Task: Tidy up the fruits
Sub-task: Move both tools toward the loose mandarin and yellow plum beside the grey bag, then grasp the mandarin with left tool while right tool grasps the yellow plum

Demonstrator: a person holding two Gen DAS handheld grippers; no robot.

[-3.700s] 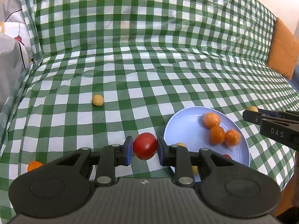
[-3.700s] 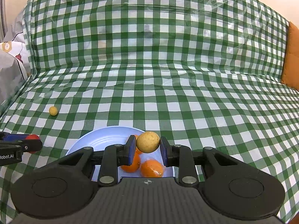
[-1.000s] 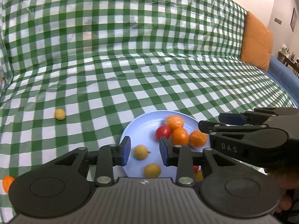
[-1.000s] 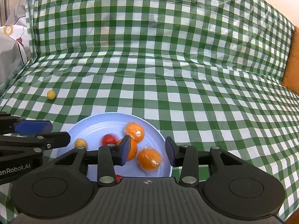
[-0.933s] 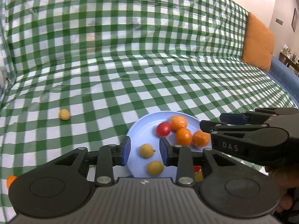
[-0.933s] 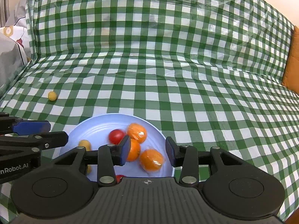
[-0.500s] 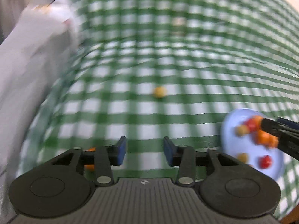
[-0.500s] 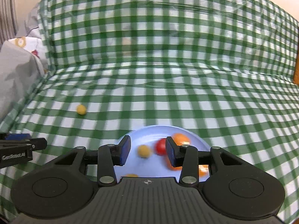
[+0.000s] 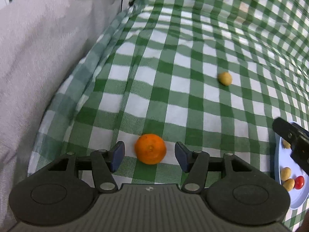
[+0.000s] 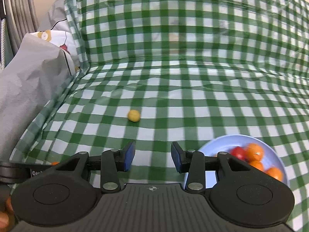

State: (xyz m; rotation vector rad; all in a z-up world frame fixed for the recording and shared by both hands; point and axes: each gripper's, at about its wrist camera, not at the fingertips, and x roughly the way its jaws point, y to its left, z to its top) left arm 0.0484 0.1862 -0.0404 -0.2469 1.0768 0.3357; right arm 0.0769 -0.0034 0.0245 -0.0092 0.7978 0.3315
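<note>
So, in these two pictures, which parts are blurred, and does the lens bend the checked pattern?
Left wrist view: the orange is slightly smeared at its edges and the checks curve toward the corners. Right wrist view: the fruits on the blue plate are streaked by motion, the small yellow fruit is soft, and the checks bow outward.

Only a cut-off fragment, apparently "Gen", shows on the left gripper body at the right-wrist view's edge.

plate: my left view's right edge cuts it, and my right gripper covers part of it
plate fruit: blurred in my right view, my finger hides some
orange: only a sliver shows behind my left gripper
</note>
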